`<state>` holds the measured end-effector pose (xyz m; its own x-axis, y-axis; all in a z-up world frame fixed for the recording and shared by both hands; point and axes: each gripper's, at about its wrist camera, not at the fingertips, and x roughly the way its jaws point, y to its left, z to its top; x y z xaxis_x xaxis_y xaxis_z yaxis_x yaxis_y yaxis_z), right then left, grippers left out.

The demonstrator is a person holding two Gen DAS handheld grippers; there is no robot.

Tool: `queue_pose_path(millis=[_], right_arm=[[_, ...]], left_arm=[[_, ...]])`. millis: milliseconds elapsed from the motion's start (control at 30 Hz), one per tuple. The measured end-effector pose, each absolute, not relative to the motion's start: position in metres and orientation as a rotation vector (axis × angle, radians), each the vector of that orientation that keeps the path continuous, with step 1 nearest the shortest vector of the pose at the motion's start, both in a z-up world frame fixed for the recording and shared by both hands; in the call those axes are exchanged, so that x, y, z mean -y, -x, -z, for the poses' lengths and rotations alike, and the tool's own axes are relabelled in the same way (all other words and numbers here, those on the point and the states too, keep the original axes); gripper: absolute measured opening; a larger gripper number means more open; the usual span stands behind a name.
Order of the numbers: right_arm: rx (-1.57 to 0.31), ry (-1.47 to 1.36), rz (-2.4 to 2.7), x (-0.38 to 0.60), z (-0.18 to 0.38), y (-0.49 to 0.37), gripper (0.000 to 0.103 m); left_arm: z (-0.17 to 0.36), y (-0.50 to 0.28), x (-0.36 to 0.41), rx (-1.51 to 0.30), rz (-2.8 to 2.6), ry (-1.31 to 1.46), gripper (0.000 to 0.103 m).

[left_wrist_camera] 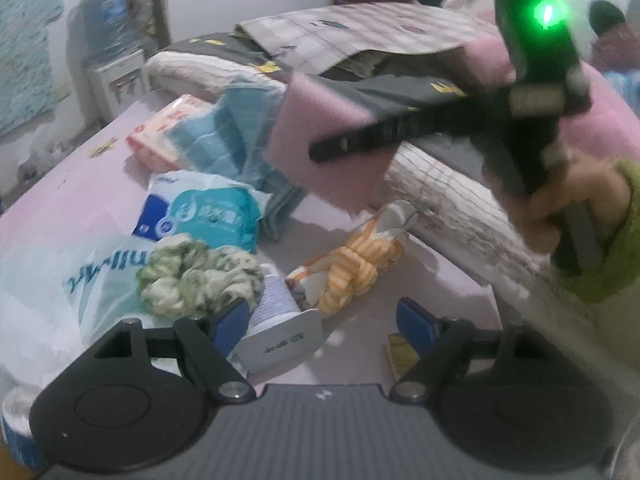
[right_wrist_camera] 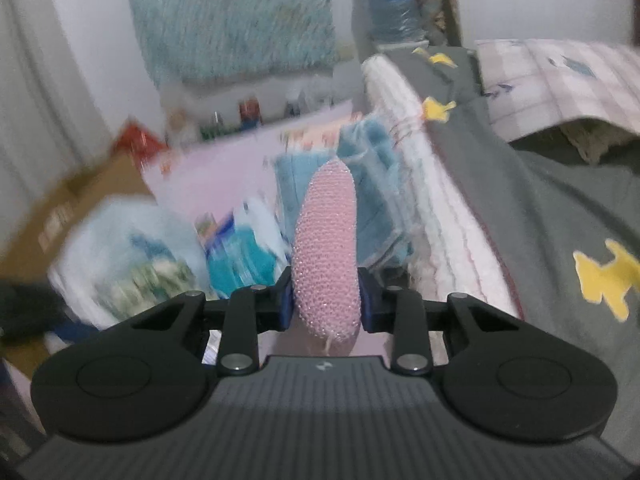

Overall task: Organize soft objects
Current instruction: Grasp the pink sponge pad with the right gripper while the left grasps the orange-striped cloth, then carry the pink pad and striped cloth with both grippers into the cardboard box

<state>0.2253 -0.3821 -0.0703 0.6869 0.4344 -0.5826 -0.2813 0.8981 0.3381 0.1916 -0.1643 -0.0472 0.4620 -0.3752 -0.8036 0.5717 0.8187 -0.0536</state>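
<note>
While right claw [right_wrist_camera: 325, 300] pinches pink sponge [right_wrist_camera: 326, 256], knobbly mesh skin; slab-shaped.

My left hand-held gripper [left_wrist_camera: 320, 326] has a grey ribbed body with a small white mark at its front edge. Two round black discs flank it, each carrying black link arms pinned by silver screws. Its fingers [left_wrist_camera: 226, 326] end in blue pads. My right hand-held gripper [right_wrist_camera: 325, 298] is built the same: ribbed grey body, black discs, silver pivot screws, blue pads. From the left wrist view its black upright housing shows a bright green light. My right hand [left_wrist_camera: 568, 200] comes out of a yellow-green sleeve [left_wrist_camera: 612, 248].
</note>
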Motion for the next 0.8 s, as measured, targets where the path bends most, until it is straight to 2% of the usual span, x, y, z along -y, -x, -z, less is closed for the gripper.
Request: queue_pose_path(millis=[200,500,567,633,667,733,800], right_arm=[[-0.633,-0.443,-0.354,0.435,0.061,-0.19,0.029],[-0.62,-0.747,-0.307,0.482,0.096,-0.14,0.029],[-0.607,-0.788,-0.306,0.487,0.102,-0.132,0.03],[-0.602,-0.801,-0.298,0.489,0.105,-0.128,0.03],[-0.603,-0.806,-0.291,0.49,0.107,-0.126,0.03],[-0.606,-0.812,-0.286,0.49,0.11,-0.126,0.03],[-0.603,-0.827,-0.284,0.491,0.112,-0.127,0.03]], left_arm=[[0.057,-0.207,0.198,-0.902,0.654,-0.389,0.087],[0.093,-0.241,0.251,-0.985,0.688,-0.556,0.086],[0.102,-0.249,0.258,-1.018,0.685,-0.578,0.076],[0.107,-0.255,0.26,-1.044,0.689,-0.575,0.075],[0.106,-0.258,0.258,-1.049,0.695,-0.558,0.071],[0.102,-0.262,0.255,-1.052,0.707,-0.521,0.053],[0.099,-0.266,0.253,-1.051,0.694,-0.486,0.047]])
